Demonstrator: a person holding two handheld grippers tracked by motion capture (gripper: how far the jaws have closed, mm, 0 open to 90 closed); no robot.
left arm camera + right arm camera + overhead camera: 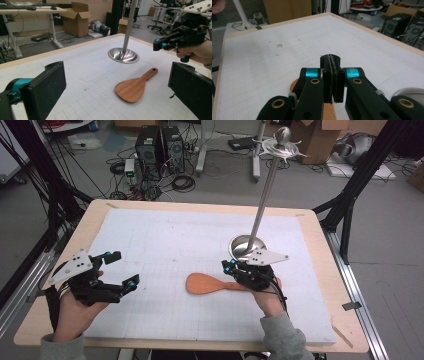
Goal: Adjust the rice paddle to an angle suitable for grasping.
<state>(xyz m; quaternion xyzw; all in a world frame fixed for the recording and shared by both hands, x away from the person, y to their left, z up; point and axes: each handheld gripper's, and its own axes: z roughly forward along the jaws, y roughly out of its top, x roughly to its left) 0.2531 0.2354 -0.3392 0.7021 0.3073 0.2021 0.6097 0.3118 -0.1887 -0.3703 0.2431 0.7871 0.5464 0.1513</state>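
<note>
A wooden rice paddle (202,283) lies flat on the white gridded mat (165,235), blade to the left, handle to the right. My right gripper (227,266) hovers over the handle end, its jaws pressed together with nothing between them. In the right gripper view the shut gripper (331,60) covers most of the paddle (294,86). My left gripper (122,269) rests at the mat's left side, open and empty. In the left gripper view the paddle (132,88) lies ahead between the wide jaws of the left gripper (118,85), with the right gripper (157,46) raised above its handle.
A metal stand with a round dish base (245,246) and a tall pole (265,195) stands just behind the right hand. The mat sits on a wooden table (330,285). Computers, cables and boxes lie on the floor beyond.
</note>
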